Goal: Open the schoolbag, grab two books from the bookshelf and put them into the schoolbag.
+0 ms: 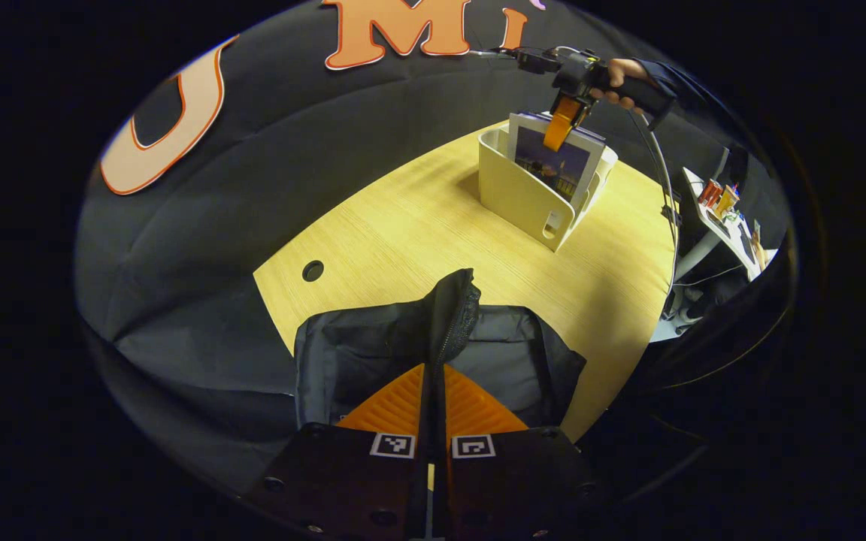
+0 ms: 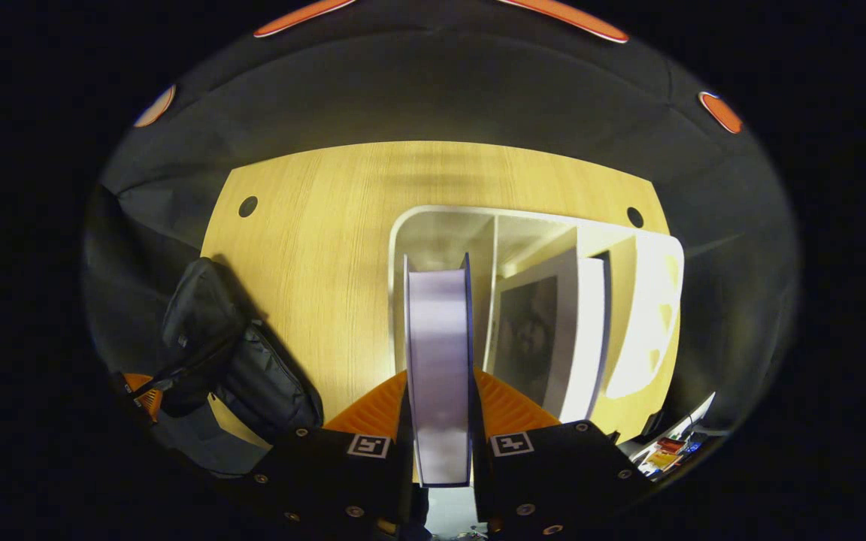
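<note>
The black schoolbag (image 1: 358,353) lies at the near end of the wooden table (image 1: 403,225). My left gripper (image 1: 433,370) is shut on the bag's raised zippered edge (image 1: 454,308), holding it up. Farther off stands a white bookshelf (image 1: 523,199) with a book (image 1: 557,169) upright in it; my right gripper (image 1: 562,128) grips that book's top edge, held by a hand (image 1: 621,74). In the right gripper view, my right gripper (image 2: 439,387) is shut on the book (image 2: 439,338), seen edge-on inside the bookshelf (image 2: 433,225). A second book (image 2: 546,330) leans in the adjacent slot. The schoolbag (image 2: 245,376) lies at the left.
The table has round cable holes (image 1: 313,270) (image 2: 248,206) (image 2: 634,217). Black cloth walls close in behind the table. A side stand with small colourful items (image 1: 726,207) sits beyond the table's right edge. Bare tabletop (image 2: 313,248) lies between bag and shelf.
</note>
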`<state>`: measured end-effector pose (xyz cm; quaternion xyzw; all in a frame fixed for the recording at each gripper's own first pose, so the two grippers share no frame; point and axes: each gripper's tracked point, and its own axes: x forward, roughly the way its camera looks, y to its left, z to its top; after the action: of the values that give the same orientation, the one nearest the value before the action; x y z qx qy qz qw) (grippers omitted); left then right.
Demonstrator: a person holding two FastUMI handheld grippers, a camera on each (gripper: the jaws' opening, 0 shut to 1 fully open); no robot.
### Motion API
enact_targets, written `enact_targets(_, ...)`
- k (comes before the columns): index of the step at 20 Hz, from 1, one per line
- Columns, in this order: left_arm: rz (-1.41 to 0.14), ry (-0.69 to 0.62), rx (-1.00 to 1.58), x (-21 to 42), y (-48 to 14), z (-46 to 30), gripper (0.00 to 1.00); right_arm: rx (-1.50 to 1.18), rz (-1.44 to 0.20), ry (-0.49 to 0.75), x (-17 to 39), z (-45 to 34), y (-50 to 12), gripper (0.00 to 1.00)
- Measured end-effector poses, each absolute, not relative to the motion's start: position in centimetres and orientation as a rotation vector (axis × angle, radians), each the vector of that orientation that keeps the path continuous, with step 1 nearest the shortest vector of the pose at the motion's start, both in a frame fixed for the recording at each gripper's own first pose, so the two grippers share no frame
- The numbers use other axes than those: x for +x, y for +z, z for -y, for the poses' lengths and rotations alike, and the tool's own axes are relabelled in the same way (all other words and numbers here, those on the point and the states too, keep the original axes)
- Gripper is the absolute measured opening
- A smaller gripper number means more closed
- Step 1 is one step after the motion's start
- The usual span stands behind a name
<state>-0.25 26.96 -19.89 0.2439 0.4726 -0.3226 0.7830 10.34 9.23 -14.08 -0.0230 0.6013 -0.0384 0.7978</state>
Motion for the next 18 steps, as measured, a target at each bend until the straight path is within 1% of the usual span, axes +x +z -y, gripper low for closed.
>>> enact_targets(4,-1.026,-0.713,0.528,-0.3,-20.2,-26.5,0.04,-0.017,-1.270,-0.086,5.9,-9.0,-12.4,0.33)
enact_targets(9,-1.022,-0.731,0.555,-0.7,-20.4,-26.2,0.04,0.042,-1.251,-0.077,-1.8,-10.0,-11.7,0.33)
enact_targets(14,-1.016,-0.742,0.564,-1.3,-20.1,-25.6,0.04,0.199,-1.223,-0.074,-7.7,-11.4,-12.0,0.32)
enact_targets(18,-0.993,-0.739,0.561,-1.4,-19.6,-25.6,0.04,0.325,-1.201,-0.031,-10.9,-13.1,-12.9,0.30)
